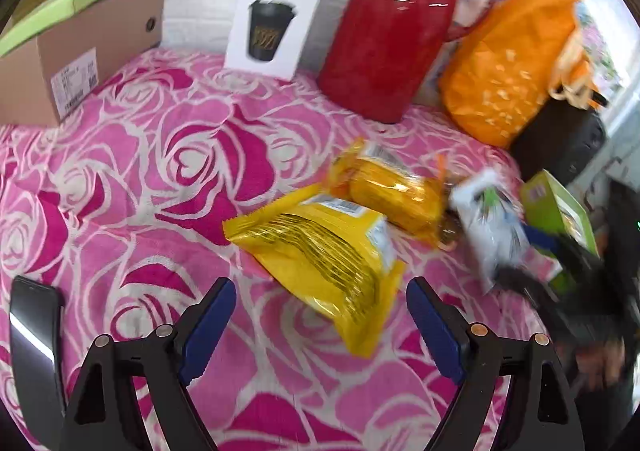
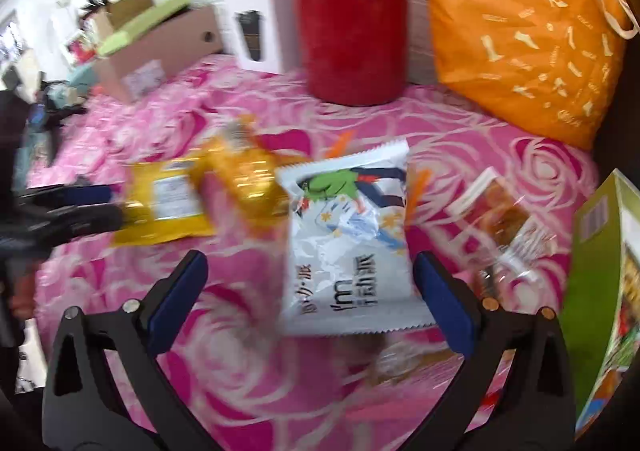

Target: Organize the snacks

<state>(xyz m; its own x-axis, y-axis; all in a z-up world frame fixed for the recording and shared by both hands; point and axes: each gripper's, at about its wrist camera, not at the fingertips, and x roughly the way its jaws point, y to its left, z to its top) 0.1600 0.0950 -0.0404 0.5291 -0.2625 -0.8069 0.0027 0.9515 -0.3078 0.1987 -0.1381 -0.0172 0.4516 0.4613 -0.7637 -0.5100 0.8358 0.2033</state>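
Note:
Several snack packets lie on a pink rose-patterned cloth (image 1: 160, 171). A flat yellow packet (image 1: 320, 251) rests just ahead of my open left gripper (image 1: 320, 291); its near end lies between the fingertips. Behind it sits a plump yellow-wrapped snack (image 1: 392, 191). My right gripper (image 2: 312, 263) is open around a white packet (image 2: 348, 243) with a green figure on it, which lies nearer the right finger. A clear-wrapped brown snack (image 2: 500, 223) lies to its right. In the left wrist view the right gripper (image 1: 524, 259) is a dark blur at the white packet (image 1: 492, 227).
A red thermos (image 1: 396, 31), an orange bag (image 1: 512, 59), a white cup box (image 1: 276, 23) and an open cardboard box (image 1: 80, 51) line the back. A green carton (image 2: 600, 291) stands at the right. A black phone (image 1: 32, 331) lies at the left.

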